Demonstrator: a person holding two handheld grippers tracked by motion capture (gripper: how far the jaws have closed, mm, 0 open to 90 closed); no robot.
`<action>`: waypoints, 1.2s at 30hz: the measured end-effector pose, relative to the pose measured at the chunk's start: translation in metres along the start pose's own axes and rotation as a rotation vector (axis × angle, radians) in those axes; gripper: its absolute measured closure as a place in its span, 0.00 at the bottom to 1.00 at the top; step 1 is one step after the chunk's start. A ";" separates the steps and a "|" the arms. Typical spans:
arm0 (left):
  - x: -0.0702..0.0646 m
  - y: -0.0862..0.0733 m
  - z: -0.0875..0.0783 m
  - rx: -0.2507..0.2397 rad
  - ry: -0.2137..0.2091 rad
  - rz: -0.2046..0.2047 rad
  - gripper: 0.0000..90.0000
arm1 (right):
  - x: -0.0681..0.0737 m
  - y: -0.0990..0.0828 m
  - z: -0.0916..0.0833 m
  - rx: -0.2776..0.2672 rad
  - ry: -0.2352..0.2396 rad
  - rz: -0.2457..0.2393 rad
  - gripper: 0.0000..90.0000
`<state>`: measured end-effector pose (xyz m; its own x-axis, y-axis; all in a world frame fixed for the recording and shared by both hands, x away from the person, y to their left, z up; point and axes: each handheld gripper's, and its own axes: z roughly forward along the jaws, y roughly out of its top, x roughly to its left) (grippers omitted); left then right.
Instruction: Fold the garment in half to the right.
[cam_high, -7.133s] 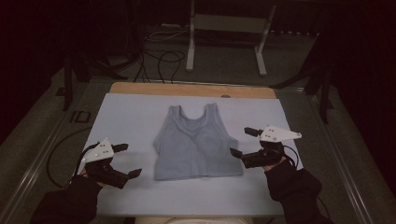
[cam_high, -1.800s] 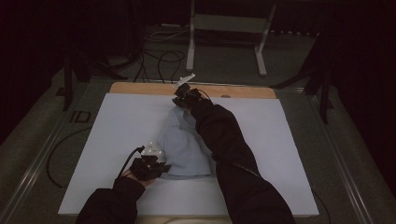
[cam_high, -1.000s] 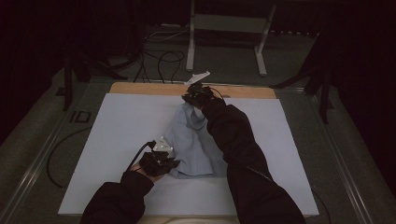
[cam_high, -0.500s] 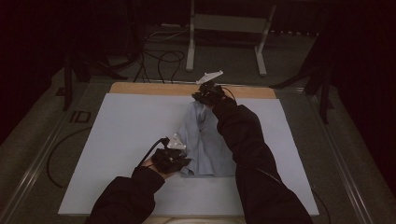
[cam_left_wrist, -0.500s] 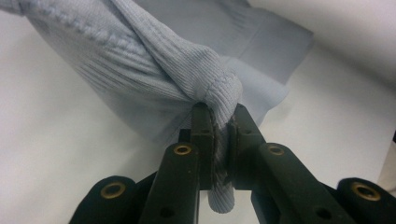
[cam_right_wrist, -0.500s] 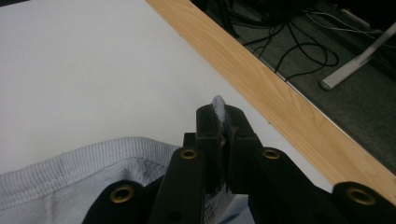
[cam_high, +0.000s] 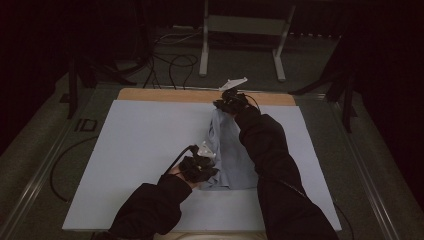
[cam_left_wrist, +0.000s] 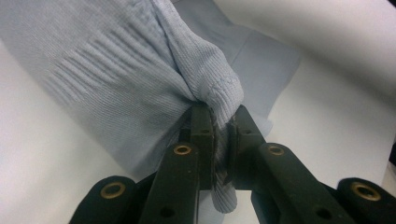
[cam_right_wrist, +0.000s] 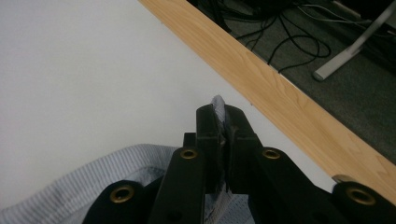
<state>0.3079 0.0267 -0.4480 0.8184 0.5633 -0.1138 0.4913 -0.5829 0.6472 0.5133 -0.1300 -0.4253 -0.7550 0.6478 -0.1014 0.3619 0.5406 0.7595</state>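
A pale blue ribbed tank top (cam_high: 230, 150) lies folded lengthwise on the light sheet (cam_high: 135, 145) that covers the table. My left gripper (cam_high: 207, 172) is at the garment's near edge, shut on a bunched fold of the knit (cam_left_wrist: 205, 79); the cloth is pinched between the two black jaws (cam_left_wrist: 222, 135). My right gripper (cam_high: 225, 104) reaches to the far end of the garment near the wooden strip, shut on a thin edge of the fabric (cam_right_wrist: 218, 103) that pokes out above its tips (cam_right_wrist: 223, 122). More of the top (cam_right_wrist: 88, 182) hangs below that gripper.
A wooden strip (cam_high: 165, 95) (cam_right_wrist: 280, 102) runs along the table's far edge. Beyond it on the dark floor lie cables (cam_high: 170, 60) and a metal stand's legs (cam_high: 240, 45). Metal rails (cam_high: 360, 165) border the table sides.
The left side of the top has been carried over to the right, folding the garment in half. Both grippers moved rightward with their cloth, the left one also slightly nearer the centre.
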 end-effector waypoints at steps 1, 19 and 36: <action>-0.001 0.002 0.004 0.001 -0.003 0.003 0.93 | -0.001 -0.001 0.000 0.002 0.001 0.001 0.96; -0.011 0.024 0.055 0.035 -0.016 -0.006 0.93 | -0.021 -0.041 0.023 0.040 -0.011 0.063 0.94; -0.014 0.034 0.074 0.082 -0.011 -0.002 0.93 | -0.031 -0.049 -0.029 -0.063 -0.001 0.189 0.15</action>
<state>0.3350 -0.0445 -0.4798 0.8206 0.5580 -0.1239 0.5151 -0.6280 0.5833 0.5034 -0.1922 -0.4411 -0.6767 0.7348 0.0460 0.4621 0.3752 0.8036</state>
